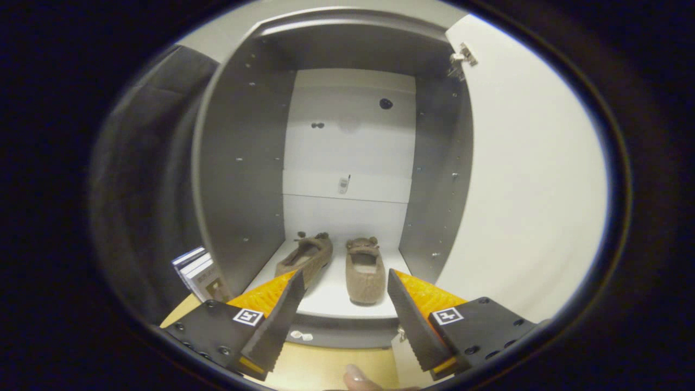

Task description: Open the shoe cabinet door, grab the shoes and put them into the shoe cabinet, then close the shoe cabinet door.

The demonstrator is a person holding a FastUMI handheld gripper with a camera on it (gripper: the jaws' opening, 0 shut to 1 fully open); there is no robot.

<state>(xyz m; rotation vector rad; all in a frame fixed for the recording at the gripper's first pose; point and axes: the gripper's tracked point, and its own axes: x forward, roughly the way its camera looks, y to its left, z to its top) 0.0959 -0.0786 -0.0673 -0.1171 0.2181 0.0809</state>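
Observation:
The shoe cabinet (244, 163) stands open ahead, with its white door (532, 179) swung out to the right. Two brown slipper shoes lie side by side on its white bottom shelf (331, 298). The left shoe (307, 259) is angled a little. The right shoe (365, 270) points straight in. My gripper (345, 285) is open in front of the shelf edge, with nothing between its fingers. The right shoe's heel shows in the gap between the fingertips, beyond them.
A few books or boxes (198, 271) lean against the cabinet's left outer side. A wooden floor (326, 369) lies below the fingers. A person's fingertip (358, 377) shows under the gripper. A dark cloth wall (146, 163) hangs left of the cabinet.

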